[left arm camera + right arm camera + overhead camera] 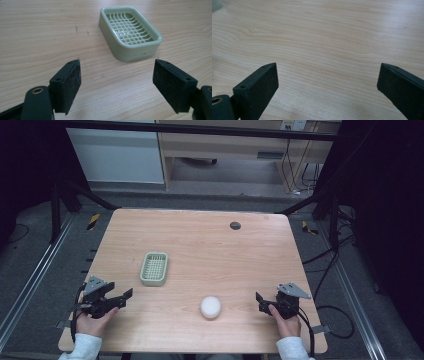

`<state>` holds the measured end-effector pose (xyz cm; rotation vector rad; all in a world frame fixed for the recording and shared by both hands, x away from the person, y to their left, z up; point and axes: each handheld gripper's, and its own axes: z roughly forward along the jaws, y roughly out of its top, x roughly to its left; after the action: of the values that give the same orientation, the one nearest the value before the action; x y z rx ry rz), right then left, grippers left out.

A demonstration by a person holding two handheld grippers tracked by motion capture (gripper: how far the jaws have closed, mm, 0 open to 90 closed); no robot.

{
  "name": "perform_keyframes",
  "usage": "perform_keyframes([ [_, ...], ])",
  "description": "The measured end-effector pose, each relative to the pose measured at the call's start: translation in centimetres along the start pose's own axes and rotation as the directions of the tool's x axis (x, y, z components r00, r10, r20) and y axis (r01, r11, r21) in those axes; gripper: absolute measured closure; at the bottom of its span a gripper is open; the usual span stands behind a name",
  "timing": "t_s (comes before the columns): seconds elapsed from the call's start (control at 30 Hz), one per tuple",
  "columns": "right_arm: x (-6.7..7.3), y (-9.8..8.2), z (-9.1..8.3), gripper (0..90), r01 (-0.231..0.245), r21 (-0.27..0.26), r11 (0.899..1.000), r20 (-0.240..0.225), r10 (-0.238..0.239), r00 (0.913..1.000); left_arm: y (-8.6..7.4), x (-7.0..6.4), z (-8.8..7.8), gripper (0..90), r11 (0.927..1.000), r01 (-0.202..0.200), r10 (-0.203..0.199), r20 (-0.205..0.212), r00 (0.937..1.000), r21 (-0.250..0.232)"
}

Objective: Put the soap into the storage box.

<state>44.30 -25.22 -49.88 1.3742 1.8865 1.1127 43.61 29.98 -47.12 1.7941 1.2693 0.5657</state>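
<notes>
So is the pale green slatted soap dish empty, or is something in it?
Empty. The pale green slatted soap dish shows its bare grid floor in the left gripper view; the white oval soap lies apart on the wooden table.

You wore pale grey sleeves [85, 345] down to both wrists. Your left gripper [120, 299] and right gripper [261, 301] were black, each with a grey three-cornered plate and a trailing black cable. Their flat, dark pads [71, 82] carried small screw holes.
</notes>
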Motion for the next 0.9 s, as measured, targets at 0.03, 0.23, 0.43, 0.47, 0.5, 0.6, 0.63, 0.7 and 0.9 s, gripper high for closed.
perform_keyframes([
  [0.03,0.0,0.0,0.0,3.9,-0.006,0.004,1.000,-0.002,0.006,1.0000,0.1,-0.2,0.0,22.6,1.0000,-0.006,0.006,0.001,1.0000,-0.005],
  [0.23,-0.1,0.0,0.0,3.9,-0.007,0.004,1.000,0.012,0.007,0.9999,0.4,-1.3,-0.1,23.1,0.9995,-0.030,0.030,0.019,0.9994,0.002],
  [0.43,-0.1,0.0,0.0,4.0,-0.009,0.007,1.000,0.014,0.009,0.9999,0.6,-2.0,-0.2,23.7,0.9991,-0.042,0.042,0.033,0.9986,-0.007],
  [0.47,-0.1,0.0,0.0,4.0,-0.008,0.008,1.000,0.014,0.008,0.9999,0.6,-2.3,-0.2,23.8,0.9990,-0.042,0.043,0.040,0.9983,-0.012],
  [0.5,-0.1,0.0,0.0,4.0,-0.007,0.009,1.000,0.016,0.007,0.9999,0.7,-2.3,-0.2,23.9,0.9989,-0.045,0.045,0.042,0.9981,-0.010],
  [0.6,-0.1,0.0,0.0,4.0,-0.001,0.007,1.000,0.019,0.001,0.9998,0.7,-2.7,-0.2,24.2,0.9988,-0.049,0.049,0.051,0.9975,-0.006],
  [0.63,-0.1,0.0,0.0,4.0,-0.002,0.007,1.000,0.020,0.002,0.9998,0.8,-2.8,-0.2,24.2,0.9985,-0.053,0.054,0.052,0.9972,-0.008],
  [0.7,-0.1,0.0,0.0,4.0,-0.006,0.007,1.000,0.018,0.006,0.9998,0.9,-3.0,-0.3,24.2,0.9983,-0.058,0.058,0.058,0.9966,-0.011],
  [0.9,-0.2,0.0,0.1,4.0,-0.007,0.007,1.000,0.029,0.007,0.9995,1.4,-3.4,-0.4,24.3,0.9975,-0.069,0.070,0.071,0.9951,-0.017],
])
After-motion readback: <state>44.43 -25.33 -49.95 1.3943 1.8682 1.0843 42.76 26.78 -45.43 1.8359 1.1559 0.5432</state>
